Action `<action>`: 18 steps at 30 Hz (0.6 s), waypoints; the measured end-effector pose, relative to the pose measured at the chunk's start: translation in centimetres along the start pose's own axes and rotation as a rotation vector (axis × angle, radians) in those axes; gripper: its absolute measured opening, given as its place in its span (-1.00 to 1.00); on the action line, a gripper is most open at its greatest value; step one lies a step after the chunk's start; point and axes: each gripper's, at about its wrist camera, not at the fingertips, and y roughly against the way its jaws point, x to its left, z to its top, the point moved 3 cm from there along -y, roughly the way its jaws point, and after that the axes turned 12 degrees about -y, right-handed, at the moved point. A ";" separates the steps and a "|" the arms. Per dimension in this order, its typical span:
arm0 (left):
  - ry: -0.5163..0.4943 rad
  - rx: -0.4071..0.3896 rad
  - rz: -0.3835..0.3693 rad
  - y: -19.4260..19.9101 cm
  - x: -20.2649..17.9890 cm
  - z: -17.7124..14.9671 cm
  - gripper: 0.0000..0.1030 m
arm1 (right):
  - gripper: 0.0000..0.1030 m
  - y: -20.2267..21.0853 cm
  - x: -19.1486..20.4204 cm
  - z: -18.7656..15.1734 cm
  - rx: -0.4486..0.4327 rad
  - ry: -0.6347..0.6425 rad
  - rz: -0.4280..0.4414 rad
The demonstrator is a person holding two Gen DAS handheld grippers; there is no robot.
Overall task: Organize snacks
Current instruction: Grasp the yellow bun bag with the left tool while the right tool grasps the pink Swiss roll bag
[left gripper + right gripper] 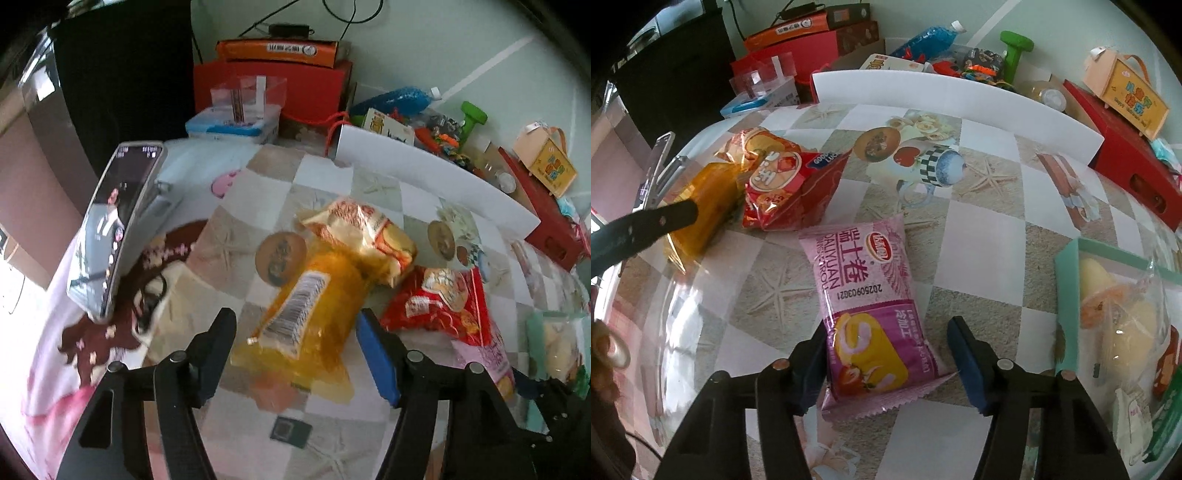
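Left hand-held gripper (297, 345): fingers apart, straddling the near end of one orange snack bag (310, 314) lying on the table (236, 236), pads not pressing it. Right hand-held gripper (886, 363): fingers apart around one pink roll-cake packet (870, 314); left pad touching, right pad clear. One red snack bag (786, 184) lies beyond.

Ahead of my right claw (886, 354), past the pink snack pack (866, 291) lying between its fingers, the checkered surface (979, 236) lies open up to the white board (960, 99) walling off the clutter behind. A clear bag (1123, 325) blocks the right. Ahead of my left claw (295, 354) the yellow pack (314, 306), cream pack (362, 236) and red pack (439, 299) crowd together; a propped phone (114, 229) closes the left.
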 end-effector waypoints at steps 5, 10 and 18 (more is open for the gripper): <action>-0.064 -0.020 -0.003 -0.7 -1.0 0.6 0.33 | 0.24 -0.1 0.1 0.1 -0.011 0.004 0.005; -0.097 0.003 0.012 -1.8 -1.7 0.7 0.32 | 0.24 0.0 0.0 0.0 -0.018 0.007 0.008; -0.076 0.038 -0.013 -1.8 -1.9 0.3 -0.10 | 0.14 0.3 0.1 -0.4 -0.017 -0.001 0.015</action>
